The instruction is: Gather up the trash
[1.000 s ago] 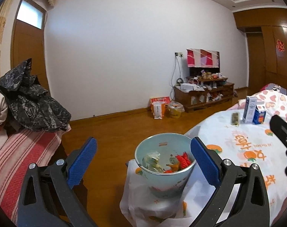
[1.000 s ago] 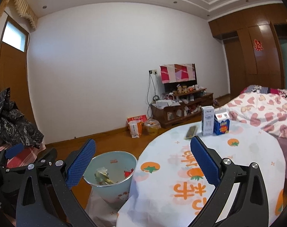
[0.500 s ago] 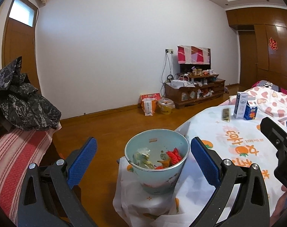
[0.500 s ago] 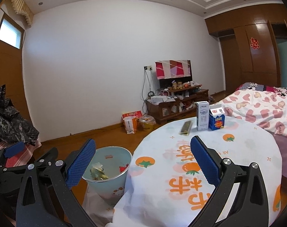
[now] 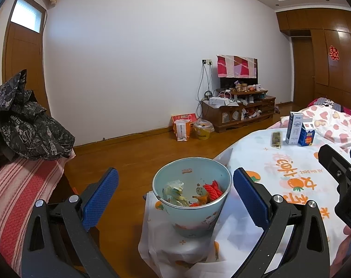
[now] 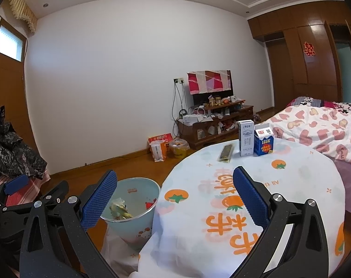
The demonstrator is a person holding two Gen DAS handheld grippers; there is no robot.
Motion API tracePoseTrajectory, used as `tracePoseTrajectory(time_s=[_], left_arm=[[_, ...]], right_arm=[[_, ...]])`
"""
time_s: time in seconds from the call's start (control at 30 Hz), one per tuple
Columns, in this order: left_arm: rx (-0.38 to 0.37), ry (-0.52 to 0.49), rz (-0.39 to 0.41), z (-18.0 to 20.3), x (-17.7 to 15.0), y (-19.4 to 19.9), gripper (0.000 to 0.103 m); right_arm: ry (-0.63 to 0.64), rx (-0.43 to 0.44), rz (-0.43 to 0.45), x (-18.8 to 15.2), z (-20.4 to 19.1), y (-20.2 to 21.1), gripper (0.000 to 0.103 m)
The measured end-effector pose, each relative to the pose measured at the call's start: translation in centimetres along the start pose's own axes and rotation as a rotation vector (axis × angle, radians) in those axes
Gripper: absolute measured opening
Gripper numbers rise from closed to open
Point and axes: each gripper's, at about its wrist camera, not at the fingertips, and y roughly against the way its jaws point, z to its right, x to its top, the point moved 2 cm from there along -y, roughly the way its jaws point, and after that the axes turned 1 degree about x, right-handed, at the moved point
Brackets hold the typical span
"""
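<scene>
A pale blue trash bin (image 5: 194, 210) stands on the floor beside the table, holding crumpled paper and red scraps; it also shows in the right wrist view (image 6: 138, 220). My left gripper (image 5: 175, 199) is open and empty, held above the bin. My right gripper (image 6: 175, 197) is open and empty over the near edge of the round table (image 6: 291, 185). At the table's far side stand a white milk carton (image 6: 246, 137) and a blue carton (image 6: 264, 142), with a flat dark wrapper (image 6: 226, 153) lying beside them.
A white bag (image 5: 175, 243) lies under the bin. A striped couch with a dark jacket (image 5: 27, 120) is at the left. A TV stand (image 5: 237, 113) and bags stand by the far wall. A bed with a heart-print cover (image 6: 314, 127) is at the right.
Both grippers have shifted a little, so the bin and the table items sit slightly further left in both views. Both stay open and empty.
</scene>
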Motion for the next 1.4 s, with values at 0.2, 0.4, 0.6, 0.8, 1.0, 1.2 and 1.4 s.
tracePoseTrajectory(time_s=[0.2, 0.4, 0.6, 0.8, 1.0, 1.2, 1.4], left_arm=[[-0.001, 0.001, -0.004, 0.07, 0.03, -0.08, 0.097], [0.0, -0.002, -0.005, 0.12, 0.02, -0.12, 0.097], [0.02, -0.012, -0.003, 0.26, 0.07, -0.03, 0.097], [0.011, -0.031, -0.001, 0.66, 0.03, 0.06, 0.097], [0.01, -0.028, -0.002, 0.7, 0.01, 0.15, 0.097], [0.011, -0.028, -0.007, 0.79, 0.01, 0.16, 0.097], [0.029, -0.03, -0.013, 0.91, -0.14, -0.04, 0.097]], right_arm=[[0.001, 0.0, 0.007, 0.03, 0.03, 0.06, 0.098], [0.001, -0.001, 0.003, -0.04, 0.09, 0.08, 0.098], [0.001, -0.001, 0.002, -0.07, 0.01, 0.06, 0.098], [-0.003, -0.005, 0.002, -0.14, 0.05, 0.13, 0.098], [-0.004, -0.005, -0.001, -0.22, -0.02, 0.06, 0.098], [-0.004, -0.007, -0.001, -0.28, 0.01, 0.04, 0.098], [-0.007, -0.01, -0.004, -0.39, 0.03, -0.11, 0.098]])
